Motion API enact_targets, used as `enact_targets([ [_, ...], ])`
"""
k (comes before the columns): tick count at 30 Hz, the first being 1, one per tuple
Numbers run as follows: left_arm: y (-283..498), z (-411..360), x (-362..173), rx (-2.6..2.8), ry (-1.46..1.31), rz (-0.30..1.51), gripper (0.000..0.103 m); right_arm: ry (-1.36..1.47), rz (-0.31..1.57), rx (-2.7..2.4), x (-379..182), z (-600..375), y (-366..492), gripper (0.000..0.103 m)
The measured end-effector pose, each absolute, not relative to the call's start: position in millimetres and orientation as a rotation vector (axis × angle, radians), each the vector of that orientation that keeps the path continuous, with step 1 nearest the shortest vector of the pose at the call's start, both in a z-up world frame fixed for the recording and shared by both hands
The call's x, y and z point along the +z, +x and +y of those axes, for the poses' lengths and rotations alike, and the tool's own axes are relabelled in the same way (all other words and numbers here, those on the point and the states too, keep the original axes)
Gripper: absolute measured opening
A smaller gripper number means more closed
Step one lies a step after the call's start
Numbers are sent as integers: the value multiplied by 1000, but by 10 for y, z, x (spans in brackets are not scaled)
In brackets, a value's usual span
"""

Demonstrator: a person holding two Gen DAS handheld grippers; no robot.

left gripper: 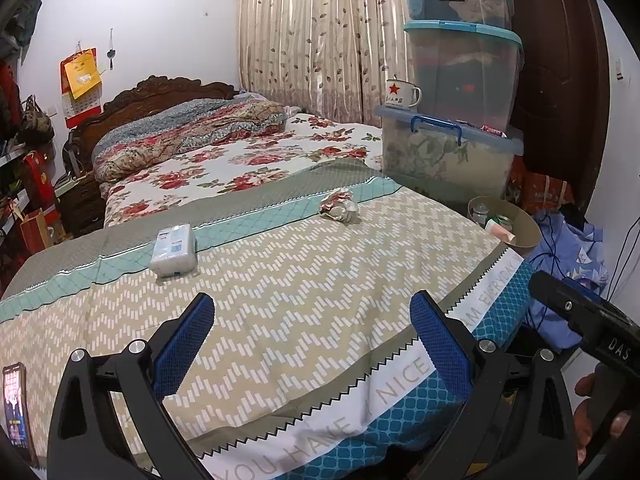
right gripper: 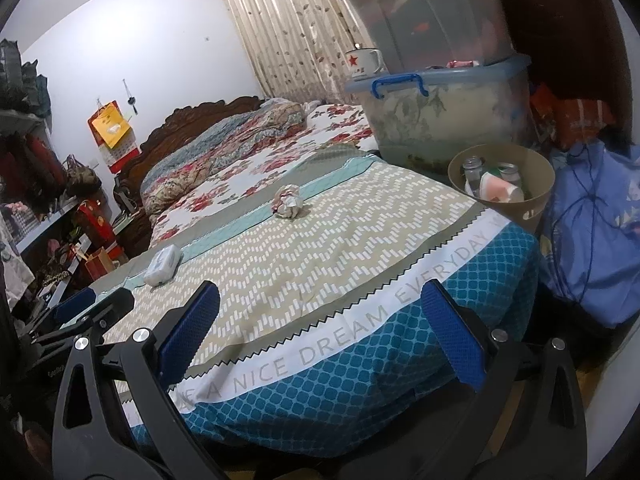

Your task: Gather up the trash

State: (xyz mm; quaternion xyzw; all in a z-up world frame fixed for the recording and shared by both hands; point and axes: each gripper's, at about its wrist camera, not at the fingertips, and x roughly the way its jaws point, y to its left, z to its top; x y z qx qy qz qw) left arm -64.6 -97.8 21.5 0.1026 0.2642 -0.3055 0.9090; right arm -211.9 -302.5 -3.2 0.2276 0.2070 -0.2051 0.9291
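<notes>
A crumpled wad of paper trash [left gripper: 339,205] [right gripper: 288,203] lies on the bed's patterned cover, well beyond both grippers. A tan round bin [left gripper: 520,224] [right gripper: 536,184] holding cans and a pinkish cup stands beside the bed's right corner. A white tissue pack [left gripper: 174,249] [right gripper: 162,266] rests on the cover to the left. My left gripper [left gripper: 312,336] hangs open over the foot of the bed with nothing between its blue pads. My right gripper [right gripper: 320,328] is open too, near the bed's blue edge. The left gripper's tip [right gripper: 96,304] shows in the right wrist view.
Stacked clear storage boxes [left gripper: 460,80] [right gripper: 440,100] with a star-marked enamel mug [left gripper: 402,94] stand behind the bin. A blue cloth bundle [right gripper: 592,232] lies right of the bin. Quilts [left gripper: 180,132] pile at the headboard. Shelves with bags [left gripper: 24,184] line the left wall. A phone [left gripper: 14,408] lies at the lower left.
</notes>
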Motion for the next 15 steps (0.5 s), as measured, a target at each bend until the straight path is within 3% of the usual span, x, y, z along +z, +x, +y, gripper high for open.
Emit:
enact_targets([
  [15,-617,-932,208,-634,194,554,94,452,432,-382,-35,-2944,-2087,100],
])
